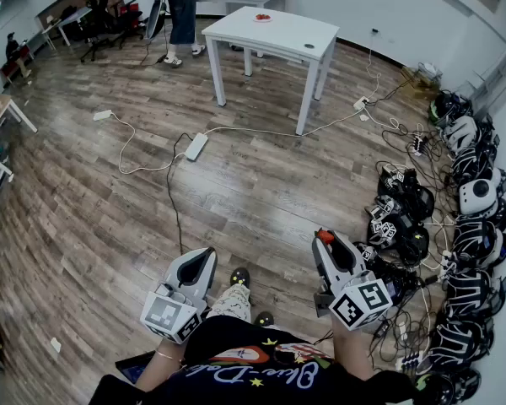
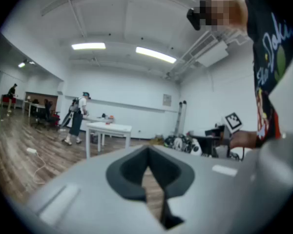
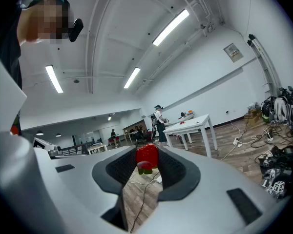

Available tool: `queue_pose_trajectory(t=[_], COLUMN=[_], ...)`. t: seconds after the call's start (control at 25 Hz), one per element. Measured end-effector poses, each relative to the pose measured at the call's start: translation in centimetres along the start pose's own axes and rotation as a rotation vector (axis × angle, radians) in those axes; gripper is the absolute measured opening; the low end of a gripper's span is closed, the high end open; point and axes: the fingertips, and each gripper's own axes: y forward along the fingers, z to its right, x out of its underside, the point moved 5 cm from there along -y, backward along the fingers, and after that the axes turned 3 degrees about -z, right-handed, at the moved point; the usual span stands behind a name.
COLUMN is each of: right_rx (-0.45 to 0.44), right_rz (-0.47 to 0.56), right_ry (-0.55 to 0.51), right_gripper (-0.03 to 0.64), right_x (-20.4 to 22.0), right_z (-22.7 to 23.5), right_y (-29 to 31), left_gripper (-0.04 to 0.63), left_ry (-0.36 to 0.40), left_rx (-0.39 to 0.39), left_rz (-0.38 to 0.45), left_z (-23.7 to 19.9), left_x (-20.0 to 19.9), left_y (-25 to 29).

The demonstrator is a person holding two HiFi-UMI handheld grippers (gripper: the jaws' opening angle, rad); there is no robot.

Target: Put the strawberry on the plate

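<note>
The right gripper (image 1: 326, 245) is seen in the lower right of the head view, held low over the wooden floor (image 1: 110, 192). Its pads are clamped on the strawberry (image 3: 147, 156), which is gripped at the jaw tips. In the right gripper view the red body is uppermost and the green leaves are at the bottom.

The left gripper (image 1: 204, 258) is seen at lower centre-left. Its jaws are drawn together at the tips with nothing between them.

The plate (image 1: 262, 17) is noted on the white table (image 1: 299, 36) at the top centre of the head view, well apart from both grippers. Something red lies on it. A standing person (image 1: 182, 11) is recorded to the left of the table.

A power strip (image 1: 196, 146) and cables (image 1: 261, 131) lie on the floor at centre frame. Black and white equipment (image 1: 476, 226) is ranged along the right edge.
</note>
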Motion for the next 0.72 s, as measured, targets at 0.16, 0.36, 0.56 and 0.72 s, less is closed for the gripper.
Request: queue_pose_trajectory(t=[0.16,0.36,0.56,0.72], right_rx=[-0.001,-0.022,-0.022,-0.020], right_rz=[-0.009,-0.009,0.031,0.057], right_ry=[-0.012,-0.047,-0.056,-0.061], right_gripper=[0.141,0.141,0.141,0.141], right_x=[-1.3,-4.6,-8.3,-11.3], right_z=[2.6,5.5,8.0,9.9], right_y=[4.1,12.3,23.2,31.5], left_gripper=[0.000,0.000,0.000,0.000], left_ry=[-0.024,-0.015,0.036,0.027], left_rx=[-0.003,-0.001,0.051,0.101], left_rz=[0.067,0.079,0.085,0.093], left_z=[-2.8,-8.6,-16.4,-22.6], left_x=[-1.3,-3.1,-6.3,-8.6], left_y=[4.7,12.3,20.2,25.9])
